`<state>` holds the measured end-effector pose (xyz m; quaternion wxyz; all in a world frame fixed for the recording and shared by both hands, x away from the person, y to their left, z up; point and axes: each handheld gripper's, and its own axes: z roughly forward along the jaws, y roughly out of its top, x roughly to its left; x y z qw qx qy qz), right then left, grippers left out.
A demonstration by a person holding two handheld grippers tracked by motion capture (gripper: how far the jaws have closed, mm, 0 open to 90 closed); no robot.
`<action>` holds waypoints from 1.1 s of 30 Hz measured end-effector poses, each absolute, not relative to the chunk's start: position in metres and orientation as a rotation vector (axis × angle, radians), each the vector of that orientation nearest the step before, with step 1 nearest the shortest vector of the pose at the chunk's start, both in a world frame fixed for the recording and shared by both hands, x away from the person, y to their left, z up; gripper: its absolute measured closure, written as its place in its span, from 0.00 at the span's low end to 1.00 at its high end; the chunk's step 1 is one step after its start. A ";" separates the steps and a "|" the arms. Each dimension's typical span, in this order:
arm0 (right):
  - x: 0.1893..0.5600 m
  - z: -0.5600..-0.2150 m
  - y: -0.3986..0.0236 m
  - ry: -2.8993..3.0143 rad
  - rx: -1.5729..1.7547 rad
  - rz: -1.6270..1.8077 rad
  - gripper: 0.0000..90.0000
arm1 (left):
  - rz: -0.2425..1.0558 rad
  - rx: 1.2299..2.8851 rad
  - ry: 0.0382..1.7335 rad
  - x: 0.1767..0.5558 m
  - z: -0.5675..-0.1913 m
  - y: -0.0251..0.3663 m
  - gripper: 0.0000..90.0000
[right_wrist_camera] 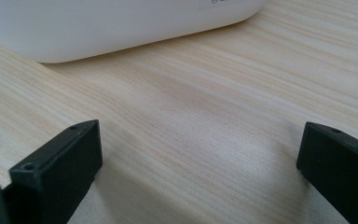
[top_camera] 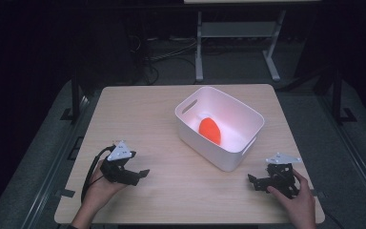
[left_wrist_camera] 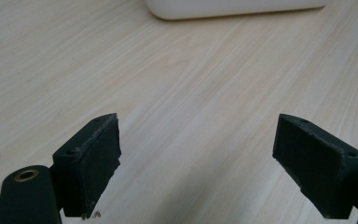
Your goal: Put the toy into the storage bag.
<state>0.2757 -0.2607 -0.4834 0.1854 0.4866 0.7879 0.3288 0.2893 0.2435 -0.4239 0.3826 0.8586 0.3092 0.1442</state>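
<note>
High view, my left tool (top_camera: 140, 173) and right tool (top_camera: 253, 181) both spread apart on the bench (top_camera: 147, 124), white bin (top_camera: 228, 157) between them farther off, orange object (top_camera: 209, 130) inside

Your table (top_camera: 171, 186) is pale wood with thin grain lines, smooth and a bit shiny. On it, the white bin (top_camera: 219, 126) looks like smooth plastic. Inside the bin, the orange thing (top_camera: 209, 130) looks smooth. Your gripper pads (left_wrist_camera: 93, 163) are black, dull and rough-edged.

A white bin (top_camera: 219, 128) sat right of centre on the wooden table (top_camera: 138, 114), an orange object (top_camera: 209, 130) inside. A metal frame (top_camera: 238, 33) stood at the top.
</note>
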 end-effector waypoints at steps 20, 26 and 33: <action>0.276 -0.483 -0.261 2.220 1.371 0.927 0.00 | 0.400 2.211 0.841 0.269 -0.460 0.255 0.16; 0.276 -0.483 -0.261 2.220 1.370 0.926 0.00 | 0.389 2.242 0.856 0.268 -0.469 0.256 0.15; 0.276 -0.483 -0.261 2.220 1.370 0.926 0.00 | 0.371 2.209 0.859 0.268 -0.475 0.259 0.14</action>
